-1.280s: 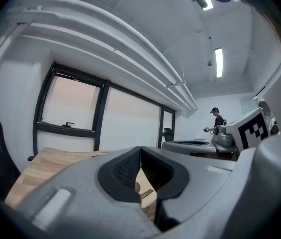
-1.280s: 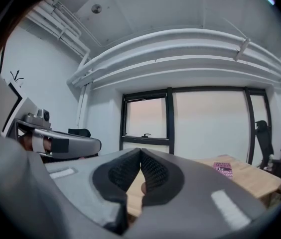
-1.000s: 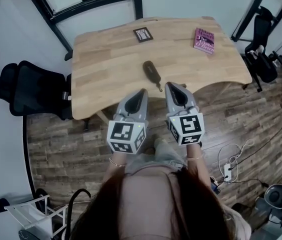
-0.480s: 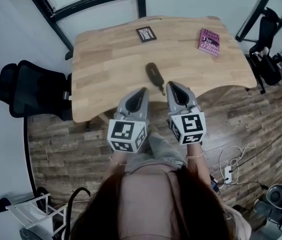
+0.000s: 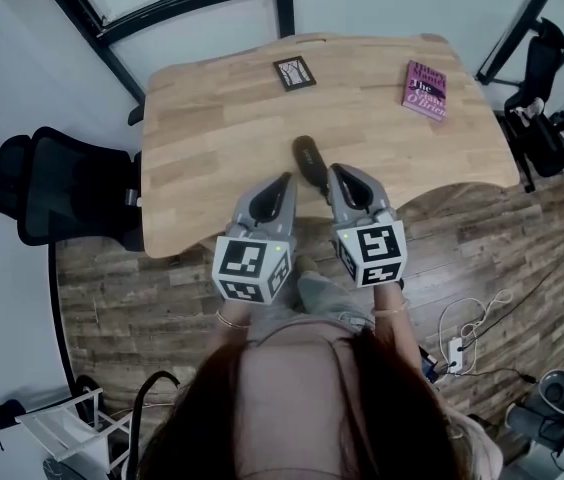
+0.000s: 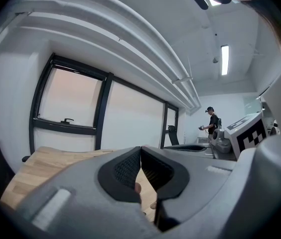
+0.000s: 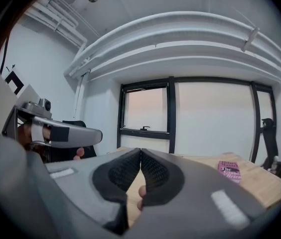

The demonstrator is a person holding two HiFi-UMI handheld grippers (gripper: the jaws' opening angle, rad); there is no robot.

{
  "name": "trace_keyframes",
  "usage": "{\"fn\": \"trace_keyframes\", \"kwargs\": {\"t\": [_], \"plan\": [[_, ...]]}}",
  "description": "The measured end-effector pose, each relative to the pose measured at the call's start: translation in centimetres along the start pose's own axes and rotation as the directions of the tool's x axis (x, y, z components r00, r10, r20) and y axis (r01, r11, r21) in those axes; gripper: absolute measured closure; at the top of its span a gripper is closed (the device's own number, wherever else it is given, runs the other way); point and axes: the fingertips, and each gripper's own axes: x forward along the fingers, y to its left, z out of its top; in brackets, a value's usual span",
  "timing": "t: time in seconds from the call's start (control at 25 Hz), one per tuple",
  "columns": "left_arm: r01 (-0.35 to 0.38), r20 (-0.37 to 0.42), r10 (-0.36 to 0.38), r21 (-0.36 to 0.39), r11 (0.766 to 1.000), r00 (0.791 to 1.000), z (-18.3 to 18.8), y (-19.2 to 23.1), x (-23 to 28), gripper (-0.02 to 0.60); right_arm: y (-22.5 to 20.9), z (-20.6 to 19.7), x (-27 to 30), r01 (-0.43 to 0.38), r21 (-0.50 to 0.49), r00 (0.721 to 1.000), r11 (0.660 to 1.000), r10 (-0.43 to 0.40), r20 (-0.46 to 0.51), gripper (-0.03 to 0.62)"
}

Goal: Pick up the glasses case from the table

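The glasses case, dark brown and slim, lies near the front edge of the wooden table. Its near end reaches in between the two gripper tips in the head view. My left gripper is just left of it, and my right gripper sits close against its right side. Both are level and point at the table. In the left gripper view the jaws are shut with nothing between them. The right gripper is shut and empty in its own view too. Neither gripper view shows the case.
A pink book lies at the table's far right, also seen as the book. A black marker card lies at the far middle. A black office chair stands left of the table. Dark stands and a power strip are on the right.
Both grippers have moved forward toward the table, so the case now lies right at their tips. Both jaws stayed shut.
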Motion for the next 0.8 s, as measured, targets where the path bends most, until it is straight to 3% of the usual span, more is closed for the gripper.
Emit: {"fn": "trace_keyframes", "kwargs": {"t": [0.6, 0.8], "plan": [[0.0, -0.025, 0.0, -0.006, 1.0, 1.0, 0.2, 2.4, 5.9, 0.571, -2.6, -2.9, 6.5, -0.066, -0.051, 0.992, 0.997, 0.06, -0.11, 0.574], [-0.01, -0.034, 0.01, -0.006, 1.0, 0.999, 0.1, 3.5, 7.4, 0.571, -2.9, -4.1, 8.6, -0.104, -0.059, 0.984, 0.993, 0.095, -0.148, 0.54]]}}
